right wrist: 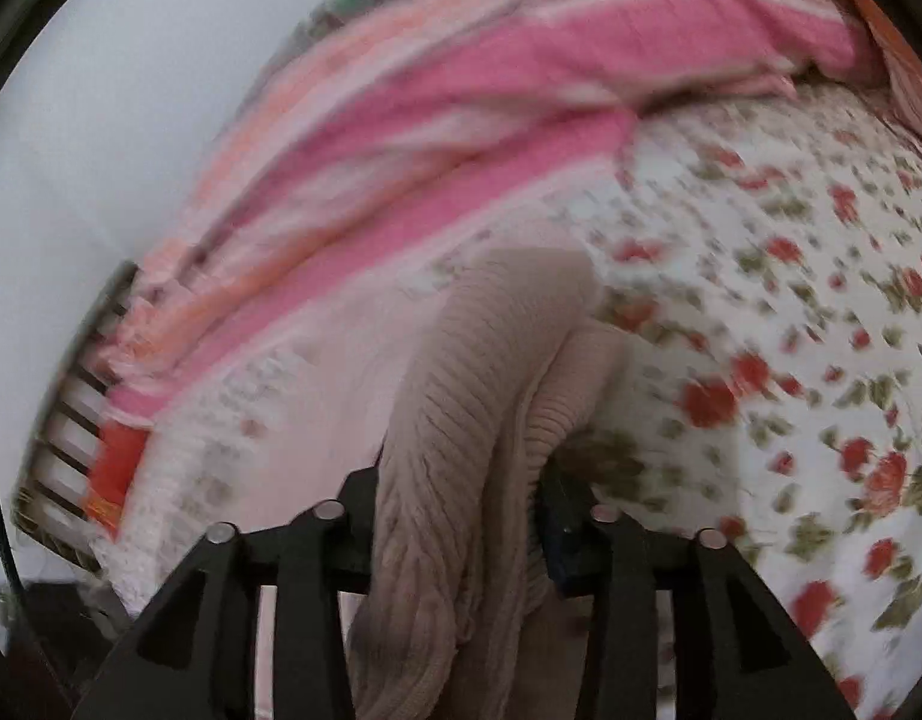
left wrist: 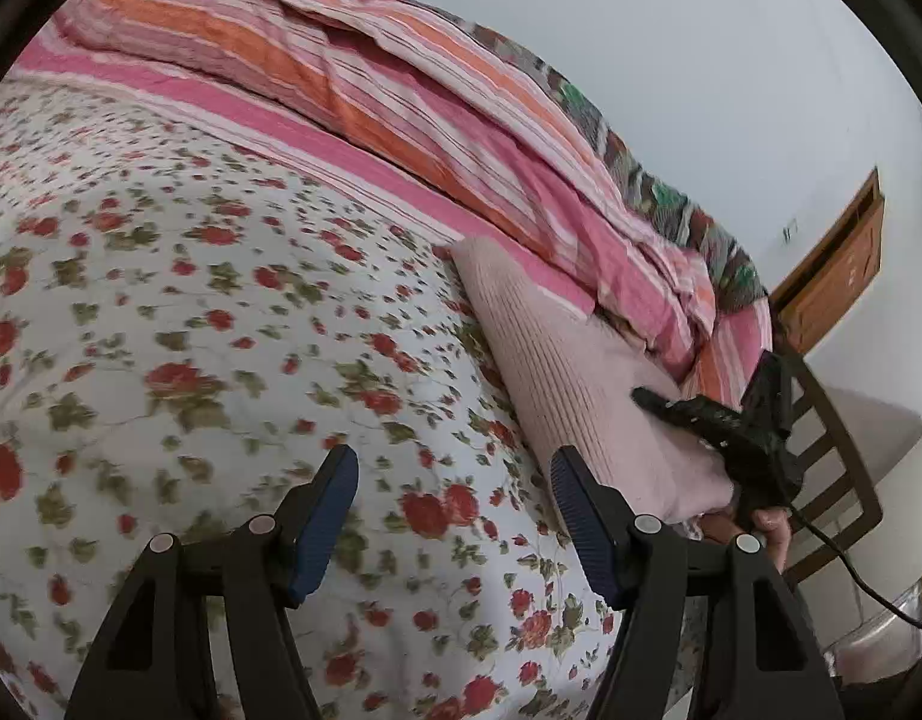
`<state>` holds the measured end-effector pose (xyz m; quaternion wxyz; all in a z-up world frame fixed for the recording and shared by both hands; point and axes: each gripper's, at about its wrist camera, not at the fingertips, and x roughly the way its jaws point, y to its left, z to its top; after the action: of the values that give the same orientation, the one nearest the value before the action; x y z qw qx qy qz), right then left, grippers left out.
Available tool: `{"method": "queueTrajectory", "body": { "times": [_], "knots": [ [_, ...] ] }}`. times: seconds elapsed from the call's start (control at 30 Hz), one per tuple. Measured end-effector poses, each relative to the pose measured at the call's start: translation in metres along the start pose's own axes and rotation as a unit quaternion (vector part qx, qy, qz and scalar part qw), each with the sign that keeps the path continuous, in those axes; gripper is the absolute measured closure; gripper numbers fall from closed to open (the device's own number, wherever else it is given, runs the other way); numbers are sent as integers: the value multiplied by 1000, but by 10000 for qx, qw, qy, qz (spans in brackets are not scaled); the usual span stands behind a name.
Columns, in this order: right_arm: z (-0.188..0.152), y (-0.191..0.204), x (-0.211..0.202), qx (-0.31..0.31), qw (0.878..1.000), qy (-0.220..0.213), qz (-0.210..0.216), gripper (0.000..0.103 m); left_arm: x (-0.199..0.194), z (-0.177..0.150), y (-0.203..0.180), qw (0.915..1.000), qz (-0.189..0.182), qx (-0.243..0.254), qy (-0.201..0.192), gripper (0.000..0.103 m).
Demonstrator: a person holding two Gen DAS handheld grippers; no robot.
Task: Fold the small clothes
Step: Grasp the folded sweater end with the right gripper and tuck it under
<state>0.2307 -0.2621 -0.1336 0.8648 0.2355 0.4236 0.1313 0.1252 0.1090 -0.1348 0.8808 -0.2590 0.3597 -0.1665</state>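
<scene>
My right gripper point(right wrist: 461, 492) has the pale pink ribbed knit garment point(right wrist: 472, 396) bunched between its jaws, long axis toward twelve o'clock on the floral bedsheet point(right wrist: 790, 300). My left gripper point(left wrist: 455, 480) hangs apart and empty; the garment lies at two o'clock.

Bed point(left wrist: 161, 300) covered by white sheet with red-rose print. Striped pink-orange quilt point(left wrist: 353, 96) bunched along far side against plain white wall point(left wrist: 700, 60). Wooden door point(left wrist: 838, 264) at right. Dark slatted bed frame point(left wrist: 832, 438) at bed end. Light even, diffuse.
</scene>
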Motion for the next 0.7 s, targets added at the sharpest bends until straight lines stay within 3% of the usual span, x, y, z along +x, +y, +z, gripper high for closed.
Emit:
{"method": "queueTrajectory", "body": {
  "times": [0.2,0.37,0.47,0.53,0.57,0.6,0.67,0.7],
  "knots": [
    [-5,27,-49,-1178,9906,-315,-613,55,24,1,-40,9986,62,511,145,39],
    [-22,34,-86,-1267,9910,-430,97,55,38,2,-64,9975,192,654,201,39],
    [-37,37,-77,-1281,9911,-224,284,55,44,2,-70,9980,134,560,267,39],
    [-46,35,-60,-1332,9910,13,121,70,46,2,-76,9978,146,579,290,39],
    [-50,33,-54,-1405,9900,123,82,97,47,2,-79,9975,173,619,291,39],
    [-53,32,-54,-1554,9877,102,109,98,46,2,-82,9971,203,672,289,39],
    [-56,23,-73,-1814,9815,-587,170,98,44,2,-87,9965,251,750,272,39],
    [-55,15,-75,-1768,9820,-648,112,98,44,2,-87,9963,266,771,265,39]
  ]
}}
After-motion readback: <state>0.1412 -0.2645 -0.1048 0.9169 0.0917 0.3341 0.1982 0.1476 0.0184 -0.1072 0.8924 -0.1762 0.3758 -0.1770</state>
